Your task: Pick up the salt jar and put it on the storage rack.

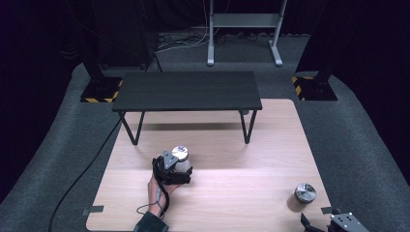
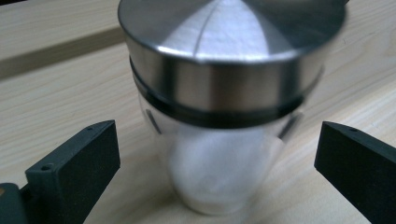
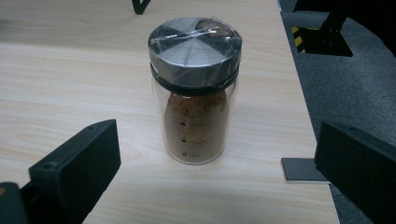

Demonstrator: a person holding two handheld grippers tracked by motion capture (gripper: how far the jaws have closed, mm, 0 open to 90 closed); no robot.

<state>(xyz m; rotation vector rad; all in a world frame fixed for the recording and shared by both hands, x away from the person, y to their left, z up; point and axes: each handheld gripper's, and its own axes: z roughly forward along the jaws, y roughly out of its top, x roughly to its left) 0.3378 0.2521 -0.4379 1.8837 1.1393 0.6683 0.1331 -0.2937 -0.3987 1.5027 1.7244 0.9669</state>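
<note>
Your left gripper (image 1: 180,175) stands spread around the white-filled jar (image 1: 181,158), seemingly not touching it, just before the black bench (image 1: 187,91). Your right gripper (image 1: 325,223), also spread, faces the brown-filled jar (image 1: 304,194).

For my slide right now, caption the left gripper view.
Open left gripper brackets a steel-lidded glass jar of white powder on the wooden table.
</note>
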